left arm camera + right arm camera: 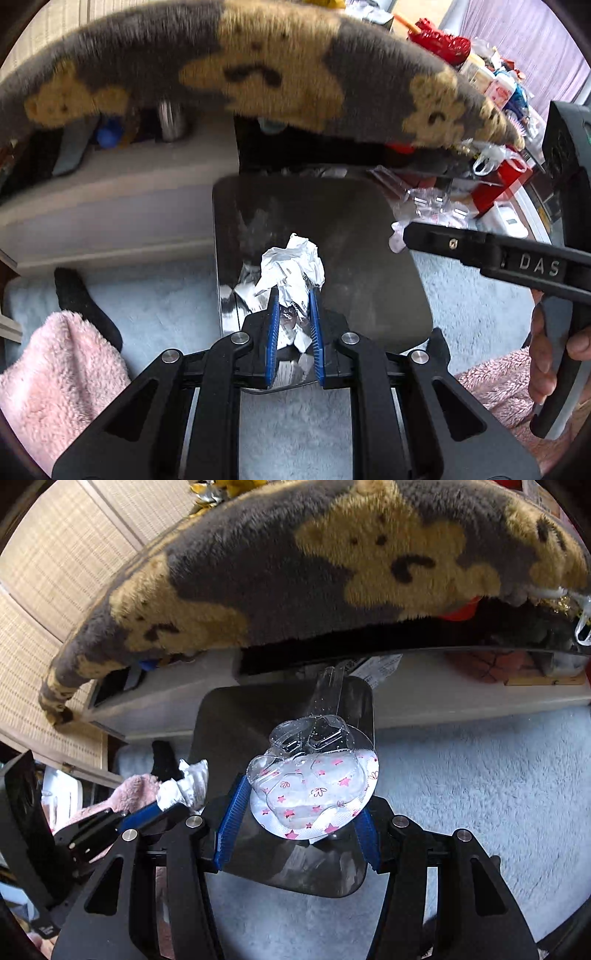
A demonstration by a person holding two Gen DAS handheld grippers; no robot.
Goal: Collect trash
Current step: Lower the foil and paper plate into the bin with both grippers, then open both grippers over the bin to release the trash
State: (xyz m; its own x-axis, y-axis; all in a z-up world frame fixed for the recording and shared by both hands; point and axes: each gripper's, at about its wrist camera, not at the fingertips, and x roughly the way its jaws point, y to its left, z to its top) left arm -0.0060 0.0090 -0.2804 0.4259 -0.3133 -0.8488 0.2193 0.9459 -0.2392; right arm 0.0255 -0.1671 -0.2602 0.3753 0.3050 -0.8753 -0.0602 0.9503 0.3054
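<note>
L gripper (293,325): jaws clamped on crumpled paper (291,269), which sticks out past the tips. R gripper (299,823): jaws clamped on clear plastic blister pack (314,775) w/ star-print card. Dark bin (332,229) sits just beyond both, on pale fluffy rug (461,775).

A grey blanket (258,74) patterned with tan bears is hanging above both grippers. White crumpled paper (291,269) with grey print is showing between blue pads (274,325). Ahead of the right gripper, clear plastic packaging (314,771) is showing white card with pink stars. Below, a dark bin (351,229) is sitting on pale blue carpet (480,782).
</note>
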